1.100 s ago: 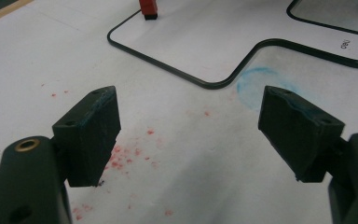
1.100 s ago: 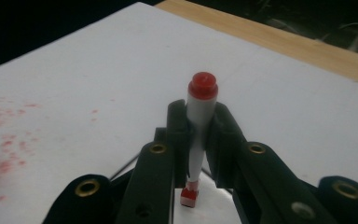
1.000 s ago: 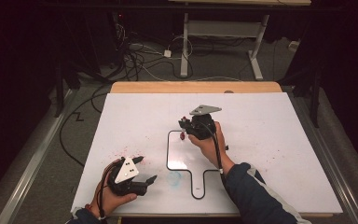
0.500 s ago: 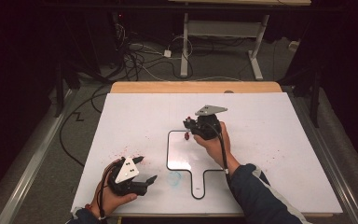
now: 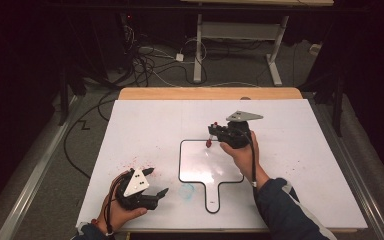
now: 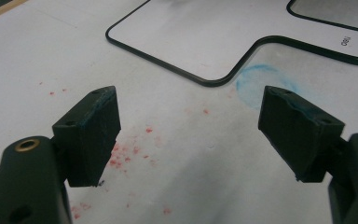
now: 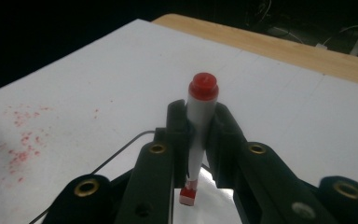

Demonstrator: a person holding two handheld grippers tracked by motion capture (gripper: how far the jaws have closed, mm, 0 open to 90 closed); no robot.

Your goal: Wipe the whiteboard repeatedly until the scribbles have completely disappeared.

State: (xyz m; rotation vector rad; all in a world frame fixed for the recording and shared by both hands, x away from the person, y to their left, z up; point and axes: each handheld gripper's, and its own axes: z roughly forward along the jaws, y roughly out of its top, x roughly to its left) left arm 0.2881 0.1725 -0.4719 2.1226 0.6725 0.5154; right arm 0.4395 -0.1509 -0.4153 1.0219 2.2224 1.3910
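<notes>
A small paddle-shaped whiteboard (image 5: 200, 167) with a black rim lies flat on the white table cover, its handle toward the front edge. My right gripper (image 5: 213, 131) hovers over the board's far right corner, shut on a red-capped white marker (image 5: 209, 136) that stands roughly upright, tip down near the board. In the right gripper view the marker (image 7: 199, 116) sits pinched between the jaws of that gripper (image 7: 200, 122), red cap up. My left gripper (image 5: 157, 181) rests open and empty near the front left, jaws wide apart (image 6: 191, 135), facing the whiteboard (image 6: 186, 42).
Red ink specks (image 5: 130, 162) dot the cover by the left gripper, and a blue smudge (image 5: 186, 190) lies left of the board's handle. The table's wooden far edge (image 5: 210, 93) borders the cover. Cables and desk legs (image 5: 198, 50) lie on the floor beyond.
My right gripper has slid a little to the right along the board's far edge with the marker still in it. The left gripper has stayed put.
</notes>
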